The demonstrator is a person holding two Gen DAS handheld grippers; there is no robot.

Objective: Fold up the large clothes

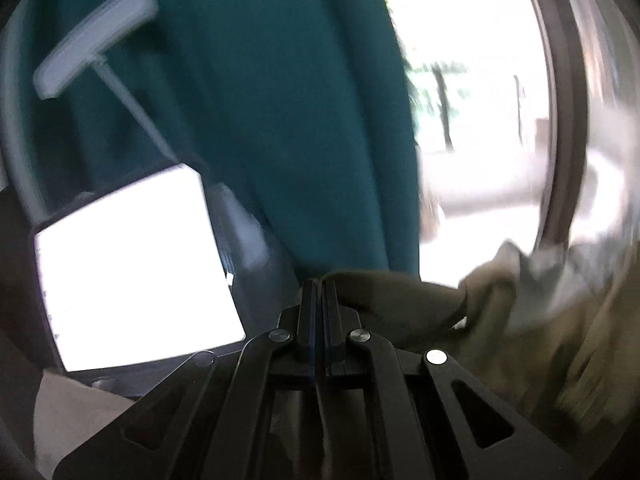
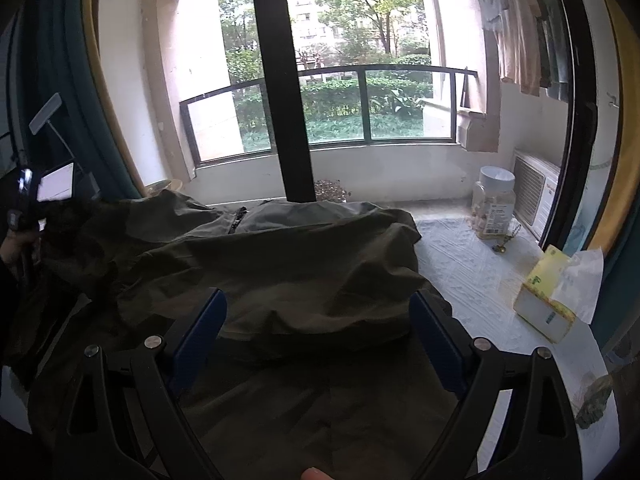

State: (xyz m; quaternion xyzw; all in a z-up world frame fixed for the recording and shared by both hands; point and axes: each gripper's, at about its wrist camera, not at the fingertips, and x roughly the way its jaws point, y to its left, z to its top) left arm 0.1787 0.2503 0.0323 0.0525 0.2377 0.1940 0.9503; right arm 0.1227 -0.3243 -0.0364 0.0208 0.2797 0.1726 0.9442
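A large olive-green garment (image 2: 280, 264) lies spread and rumpled on a table covered with a white cloth (image 2: 472, 264). My right gripper (image 2: 320, 316) hovers low over the garment's near part, its blue-padded fingers (image 2: 208, 328) standing wide open with nothing pinched. In the blurred left wrist view my left gripper (image 1: 320, 288) is shut, and an edge of the olive garment (image 1: 400, 296) runs from its tips off to the right. In the right wrist view the garment's left end (image 2: 80, 220) is lifted off the table at the far left.
A plastic jar (image 2: 494, 204) and a yellow tissue box (image 2: 552, 300) stand on the table's right side. A bright white screen (image 1: 132, 268) and a teal curtain (image 1: 280, 100) are close ahead of the left gripper. A window with a dark post (image 2: 280, 80) lies behind.
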